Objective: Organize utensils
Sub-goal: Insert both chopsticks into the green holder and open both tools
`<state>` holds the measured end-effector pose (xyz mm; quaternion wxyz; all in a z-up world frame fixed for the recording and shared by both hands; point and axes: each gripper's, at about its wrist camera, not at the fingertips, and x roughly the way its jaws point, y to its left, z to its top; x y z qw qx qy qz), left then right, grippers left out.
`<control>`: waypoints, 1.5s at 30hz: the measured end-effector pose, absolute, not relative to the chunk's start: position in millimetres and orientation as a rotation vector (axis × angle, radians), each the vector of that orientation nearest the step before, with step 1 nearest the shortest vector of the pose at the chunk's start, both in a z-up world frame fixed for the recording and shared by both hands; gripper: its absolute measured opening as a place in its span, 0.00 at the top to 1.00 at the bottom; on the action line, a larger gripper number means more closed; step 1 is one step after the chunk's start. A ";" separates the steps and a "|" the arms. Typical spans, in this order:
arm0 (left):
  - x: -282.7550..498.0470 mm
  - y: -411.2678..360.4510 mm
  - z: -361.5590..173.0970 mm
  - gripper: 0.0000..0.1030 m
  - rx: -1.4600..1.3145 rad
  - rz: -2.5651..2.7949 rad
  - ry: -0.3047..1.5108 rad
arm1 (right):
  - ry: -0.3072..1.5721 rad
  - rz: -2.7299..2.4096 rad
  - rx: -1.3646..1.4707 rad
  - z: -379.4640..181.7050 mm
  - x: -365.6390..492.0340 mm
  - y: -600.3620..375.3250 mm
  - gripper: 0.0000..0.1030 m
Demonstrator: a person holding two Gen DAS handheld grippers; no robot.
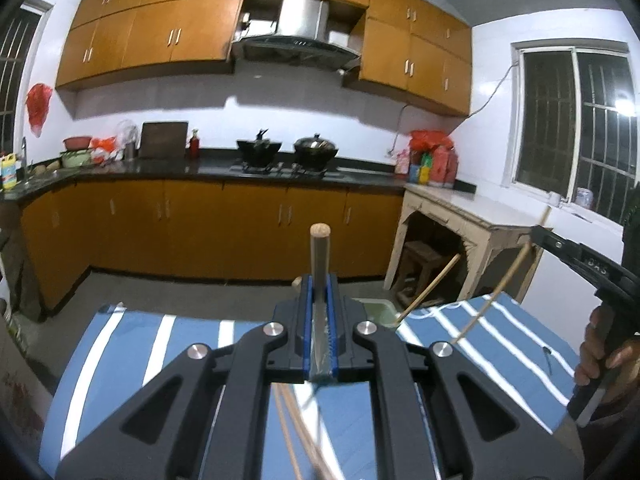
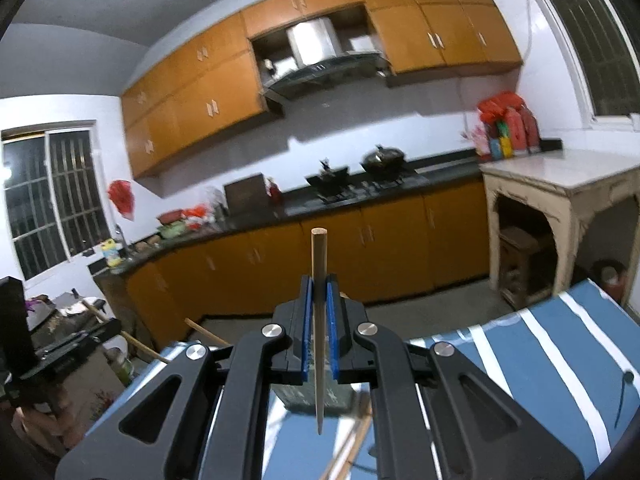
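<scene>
My left gripper (image 1: 319,280) is shut on a wooden chopstick (image 1: 319,248) that stands upright between the blue pads, above the blue-and-white striped cloth (image 1: 192,344). My right gripper (image 2: 319,282) is shut on another wooden chopstick (image 2: 319,256), thin end pointing down towards me. In the left wrist view the right gripper (image 1: 538,236) shows at the right edge, held in a hand, with its chopstick (image 1: 496,292) slanting down. A pale green holder (image 1: 380,310) sits behind the left fingers with a chopstick (image 1: 430,288) leaning out of it. More chopsticks (image 2: 352,444) lie on the cloth below.
A kitchen counter (image 1: 208,170) with two woks (image 1: 288,150) runs along the back wall under orange cabinets. A worn white side table (image 1: 480,216) stands at the right. The striped table's far edge is just beyond the grippers.
</scene>
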<state>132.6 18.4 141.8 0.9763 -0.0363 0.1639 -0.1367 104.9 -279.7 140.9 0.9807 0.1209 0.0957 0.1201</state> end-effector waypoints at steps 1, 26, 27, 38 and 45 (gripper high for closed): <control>133.7 14.4 145.5 0.92 -0.074 -0.283 0.322 | 0.180 0.248 0.239 145.5 106.7 -275.6 0.92; 236.4 -33.8 133.0 0.92 -0.141 -0.180 0.243 | 0.115 0.171 0.199 108.8 192.7 -231.1 0.92; 240.6 -34.5 128.8 0.92 -0.147 -0.181 0.261 | 0.126 0.170 0.198 105.9 195.2 -230.6 0.92; 255.7 -30.6 107.3 0.92 -0.144 -0.175 0.351 | 0.217 0.170 0.210 93.8 205.6 -230.1 0.92; 241.3 -18.8 113.5 0.70 -0.163 -0.167 0.354 | 0.206 0.144 0.218 102.9 189.4 -240.1 0.60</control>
